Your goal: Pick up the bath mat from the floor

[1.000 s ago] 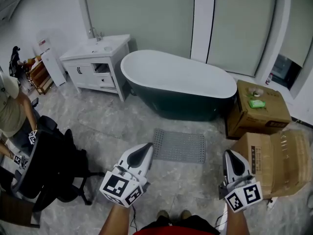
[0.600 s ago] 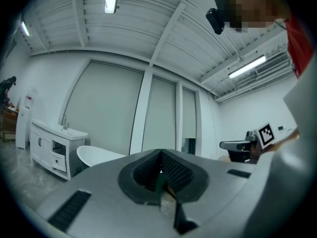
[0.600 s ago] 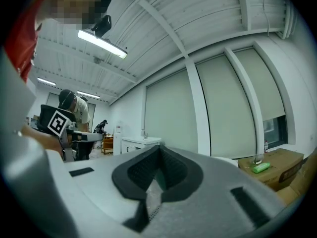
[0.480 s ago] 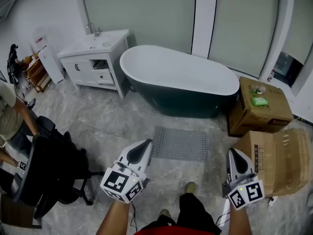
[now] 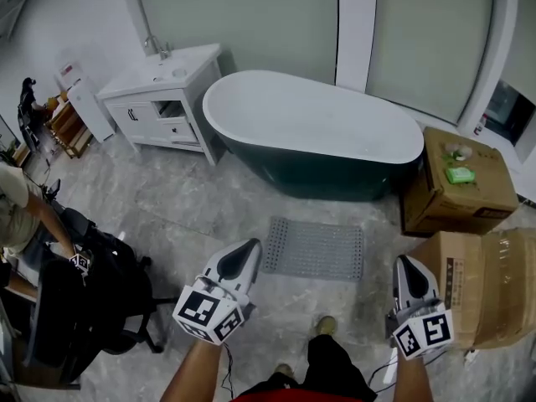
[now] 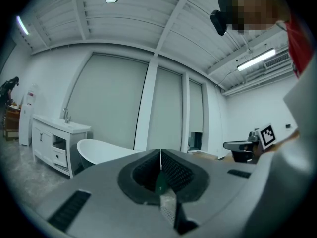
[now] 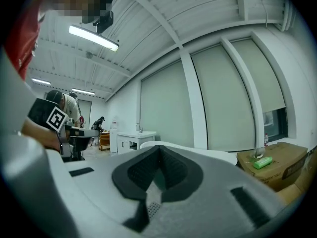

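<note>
The bath mat [image 5: 314, 248] lies flat on the floor on the near side of the bathtub [image 5: 310, 132], and you're stepping closer, one foot now forward. Left claw [image 5: 250, 249] and right claw [image 5: 407, 264] are both pinched closed and empty, well above it, so you're only on the approach.

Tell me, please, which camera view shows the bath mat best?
The head view: the grey bath mat lies flat in full view on the floor in front of the bathtub. Both gripper views look out above the floor; each shows only a small dotted patch below its shut jaws, possibly the mat.
</note>
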Demonstrator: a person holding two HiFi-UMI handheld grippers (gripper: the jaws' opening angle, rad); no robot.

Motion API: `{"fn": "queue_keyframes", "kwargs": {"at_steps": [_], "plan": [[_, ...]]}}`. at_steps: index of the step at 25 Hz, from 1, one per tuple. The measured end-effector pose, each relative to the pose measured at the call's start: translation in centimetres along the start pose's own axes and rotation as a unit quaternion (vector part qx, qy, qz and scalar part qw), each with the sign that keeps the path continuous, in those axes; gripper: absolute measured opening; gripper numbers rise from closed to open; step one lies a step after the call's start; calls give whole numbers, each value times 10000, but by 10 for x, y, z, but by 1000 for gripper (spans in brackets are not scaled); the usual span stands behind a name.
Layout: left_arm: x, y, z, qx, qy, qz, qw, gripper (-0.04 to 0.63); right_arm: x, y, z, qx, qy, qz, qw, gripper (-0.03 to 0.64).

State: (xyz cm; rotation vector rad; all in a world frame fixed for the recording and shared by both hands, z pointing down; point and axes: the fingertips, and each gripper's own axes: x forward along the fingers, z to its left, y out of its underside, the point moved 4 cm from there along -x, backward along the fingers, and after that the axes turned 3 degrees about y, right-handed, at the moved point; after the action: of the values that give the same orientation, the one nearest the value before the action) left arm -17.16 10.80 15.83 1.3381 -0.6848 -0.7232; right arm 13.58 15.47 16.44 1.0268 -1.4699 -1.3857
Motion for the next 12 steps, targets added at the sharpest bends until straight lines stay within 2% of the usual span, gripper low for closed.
{"fn": "queue_keyframes", "kwargs": {"at_steps": [7, 12], "plan": [[73, 23, 17, -46, -213, 294, 9993, 12, 50, 24, -56, 17, -96, 274, 9996, 5], [111, 47, 30, -48, -505, 627, 9967, 12, 83, 46, -93, 146, -150, 479, 9986, 5]]}}
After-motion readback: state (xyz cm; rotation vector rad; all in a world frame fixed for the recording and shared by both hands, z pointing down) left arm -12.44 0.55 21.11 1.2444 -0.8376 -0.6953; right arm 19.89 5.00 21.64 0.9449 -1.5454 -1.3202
